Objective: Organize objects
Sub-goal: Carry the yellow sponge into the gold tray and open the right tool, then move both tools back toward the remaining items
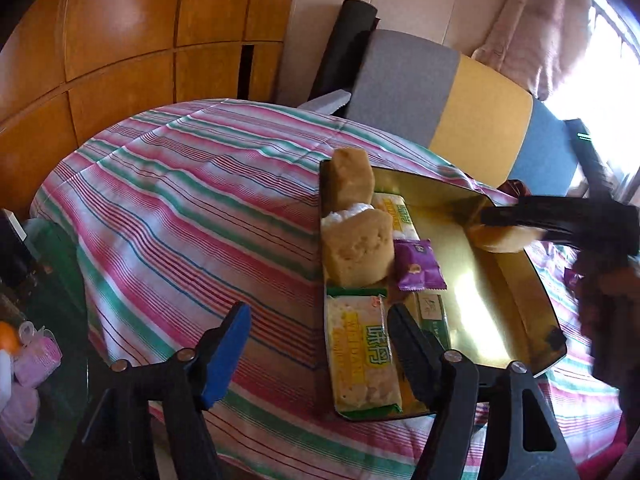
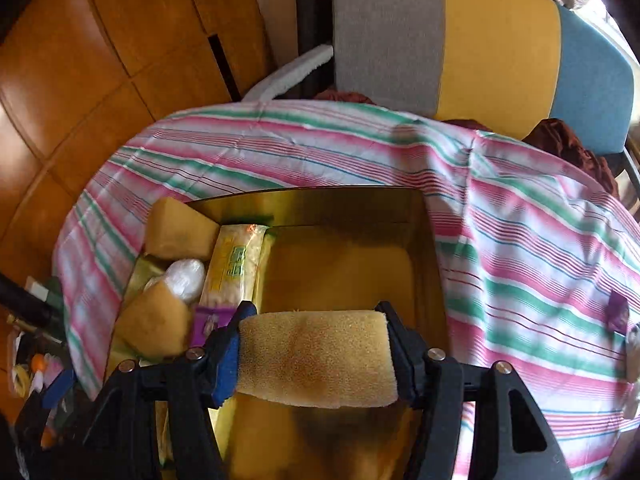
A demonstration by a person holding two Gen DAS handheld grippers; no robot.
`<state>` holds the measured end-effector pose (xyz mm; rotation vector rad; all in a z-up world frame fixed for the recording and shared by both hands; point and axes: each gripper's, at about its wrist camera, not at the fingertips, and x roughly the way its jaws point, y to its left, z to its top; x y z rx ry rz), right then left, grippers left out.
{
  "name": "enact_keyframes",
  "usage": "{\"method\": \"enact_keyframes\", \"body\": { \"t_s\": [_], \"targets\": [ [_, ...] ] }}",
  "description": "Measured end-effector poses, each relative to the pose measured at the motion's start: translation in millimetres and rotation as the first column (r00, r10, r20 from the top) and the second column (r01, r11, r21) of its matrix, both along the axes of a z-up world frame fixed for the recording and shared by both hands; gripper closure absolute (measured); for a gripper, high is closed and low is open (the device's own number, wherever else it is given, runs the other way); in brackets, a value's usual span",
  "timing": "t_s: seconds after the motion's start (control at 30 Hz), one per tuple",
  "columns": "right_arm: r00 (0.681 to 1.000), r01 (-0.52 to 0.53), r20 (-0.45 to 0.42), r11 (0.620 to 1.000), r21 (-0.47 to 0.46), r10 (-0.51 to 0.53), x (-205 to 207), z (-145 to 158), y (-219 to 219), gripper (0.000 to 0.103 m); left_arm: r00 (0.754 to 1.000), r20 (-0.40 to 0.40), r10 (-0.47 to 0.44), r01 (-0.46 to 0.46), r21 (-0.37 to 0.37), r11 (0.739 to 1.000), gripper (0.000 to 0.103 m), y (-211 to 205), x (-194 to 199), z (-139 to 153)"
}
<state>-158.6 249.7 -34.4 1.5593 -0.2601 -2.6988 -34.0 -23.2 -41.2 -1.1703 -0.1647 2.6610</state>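
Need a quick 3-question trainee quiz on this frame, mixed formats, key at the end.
1. True or false: the right gripper is shut on the sponge cake slice.
2. The purple packet lies: A) in the gold tray B) on the chair C) in the left gripper.
3. Fill in: the left gripper's jaws are ____.

Key: 1 true; 2 A; 3 open.
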Motion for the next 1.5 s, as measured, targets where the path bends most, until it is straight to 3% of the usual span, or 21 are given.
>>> {"method": "enact_keyframes", "body": {
  "t_s": [0.2, 0.27, 0.33, 0.43, 0.67, 1.07, 1.3, 1.5],
  "targets": [
    [0.996, 0.041, 0.074, 0.999, -0.005, -0.041, -57.2, -37.6, -19.5, 0.037, 1.000, 0.018, 0.021, -0.021, 0.018, 1.000, 0.024, -8.9, -6.0, -4.5],
    [0.998, 0.038, 0.048, 0.999, 0.013, -0.038, -65.0, -37.1, -23.3, 0.032, 0.999, 0.028, 0.026, -0.027, 0.021, 0.999, 0.024, -10.4, -8.0, -6.4],
    [0.999, 0.028, 0.031, 0.999, 0.023, -0.029, -67.0, -32.5, -24.6, 0.019, 0.999, 0.032, 0.025, -0.026, 0.021, 0.999, 0.023, -11.3, -9.1, -7.9],
    [1.000, 0.010, -0.010, 1.000, 0.017, -0.010, -59.0, -19.5, -20.8, 0.017, 0.999, 0.029, 0.036, -0.036, 0.019, 0.999, 0.021, -13.4, -10.6, -8.7],
    [0.993, 0.018, -0.116, 0.999, -0.031, -0.021, -0.4, 9.1, 2.7, 0.017, 0.999, 0.009, 0.035, -0.036, 0.008, 0.999, 0.018, -10.8, -7.4, -5.5],
    [0.982, 0.098, -0.171, 0.992, 0.079, -0.083, 118.5, 26.9, 78.6, 0.016, 0.995, -0.066, -0.077, 0.074, -0.051, 0.996, 0.016, 29.1, 13.5, 23.3],
    [0.969, 0.210, -0.155, 0.972, 0.105, -0.192, 172.0, 23.7, 144.1, 0.016, 0.973, -0.098, -0.208, 0.200, -0.082, 0.976, 0.014, 72.6, 21.4, 40.5],
    [0.931, 0.345, -0.171, 0.930, 0.126, -0.322, 211.7, 29.4, 211.7, 0.016, 0.944, -0.116, -0.309, 0.296, -0.116, 0.948, 0.014, 116.4, 27.4, 51.7]
  ]
}}
